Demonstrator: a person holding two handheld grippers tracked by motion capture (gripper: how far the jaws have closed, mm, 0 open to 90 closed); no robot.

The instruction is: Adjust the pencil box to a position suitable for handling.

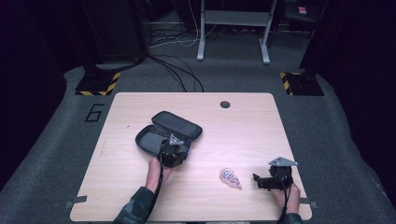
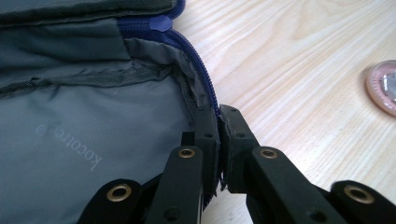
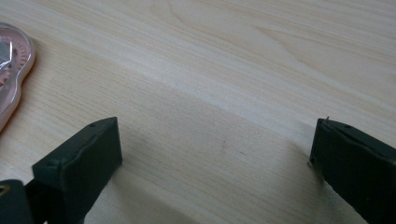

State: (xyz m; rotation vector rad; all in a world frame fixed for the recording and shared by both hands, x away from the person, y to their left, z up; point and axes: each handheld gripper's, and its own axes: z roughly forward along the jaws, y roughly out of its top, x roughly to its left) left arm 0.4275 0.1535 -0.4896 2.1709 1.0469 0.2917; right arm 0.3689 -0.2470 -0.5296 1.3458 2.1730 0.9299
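The table [image 1: 140, 196] is a rectangular top in pale wood-grain laminate with rounded corners and a small round dark port near its far edge.

The pouch [image 1: 164, 133] lies left of centre on the table, unzipped and spread open, its padded dark lid folded back on the far side. The shell is a dark woven fabric. The lining is smooth grey cloth, slightly rumpled, with a faint printed brand mark, and a blue zipper [image 2: 198, 65] track runs round the rim.

The left gripper [image 1: 173, 153] stands at the pouch's near right rim. In the left gripper view [image 2: 218, 140] its black jaws are closed tight, pinching the pouch's edge with the zipper tape between the pads.

The right gripper [image 1: 273, 179] rests near the table's right front corner. Its jaws stand wide apart over bare wood and hold nothing.

The pink item [image 1: 229, 177] lies flat on the table between the two grippers, well apart from the pouch. It is small, rounded and glossy, with a pale pink border. Its detail is too small to read.

Judgement on progress: opening appears done and the rim is secured. If the work is packing, the pink item is not yet picked up, and placement and zipping remain.
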